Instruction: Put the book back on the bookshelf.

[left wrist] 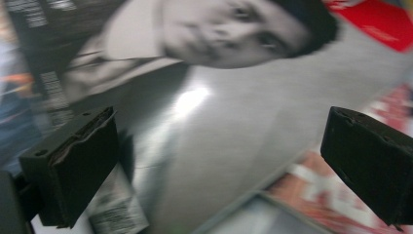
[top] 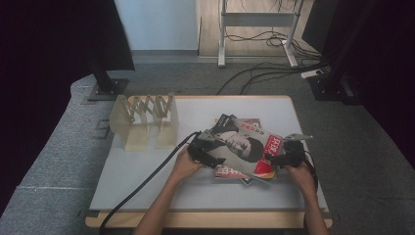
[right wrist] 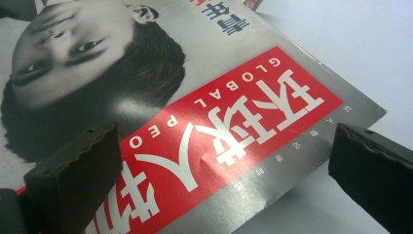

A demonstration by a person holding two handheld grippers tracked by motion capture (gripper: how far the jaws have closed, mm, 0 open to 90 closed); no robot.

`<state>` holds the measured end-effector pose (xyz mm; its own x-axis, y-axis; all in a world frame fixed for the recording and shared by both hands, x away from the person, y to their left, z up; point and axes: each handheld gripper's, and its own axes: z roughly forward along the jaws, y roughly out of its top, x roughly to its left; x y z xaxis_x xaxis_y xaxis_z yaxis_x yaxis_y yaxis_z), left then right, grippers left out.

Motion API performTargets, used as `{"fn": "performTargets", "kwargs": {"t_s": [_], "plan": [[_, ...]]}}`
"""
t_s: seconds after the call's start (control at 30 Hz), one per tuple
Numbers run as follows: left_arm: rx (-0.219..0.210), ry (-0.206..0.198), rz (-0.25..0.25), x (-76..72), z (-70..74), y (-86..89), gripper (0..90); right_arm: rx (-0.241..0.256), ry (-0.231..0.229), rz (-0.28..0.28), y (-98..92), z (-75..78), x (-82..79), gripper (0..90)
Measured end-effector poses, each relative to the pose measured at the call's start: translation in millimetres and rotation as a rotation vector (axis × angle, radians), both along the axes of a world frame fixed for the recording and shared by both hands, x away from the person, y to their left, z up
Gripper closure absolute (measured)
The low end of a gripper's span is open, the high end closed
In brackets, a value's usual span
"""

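Note:
A grey magazine with a portrait and a red title block tops a small, untidy stack on the white table. My left gripper is at the magazine's left edge, and my right gripper at its right edge by the red block. In the left gripper view the jaws stand wide apart over the glossy cover, gripping nothing. The right gripper view shows its jaws also spread wide above the red title, with the cover's corner between them.
A folding wooden rack with several upright slats stands at the table's back left. Other magazines poke out beneath the top one. A black cable trails from the left gripper across the front of the table.

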<state>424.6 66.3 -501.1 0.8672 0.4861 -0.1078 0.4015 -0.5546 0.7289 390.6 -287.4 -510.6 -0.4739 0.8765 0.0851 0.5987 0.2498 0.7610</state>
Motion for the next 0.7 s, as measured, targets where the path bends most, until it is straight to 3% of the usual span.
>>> {"fn": "performTargets", "kwargs": {"t_s": [0.07, 0.23, 0.37, 0.7], "plan": [[-0.001, 0.006, 0.016, 4.2, -1.7, 2.2, 0.0, 0.003, 0.004, 0.000, -0.1, -0.1, 1.1, 0.0], [0.010, -0.003, -0.003, 0.8, -1.8, -0.8, 0.0, 0.016, 0.009, -0.012, -0.4, -1.2, 2.2, 0.0], [0.044, -0.031, -0.015, -4.4, -2.6, -4.3, 0.0, 0.017, 0.009, -0.015, 0.3, -1.4, 3.5, 0.0], [0.046, -0.014, -0.032, -12.2, 0.0, -1.5, 0.0, 0.024, 0.013, -0.003, 3.5, -1.7, 13.4, 0.0]]}}
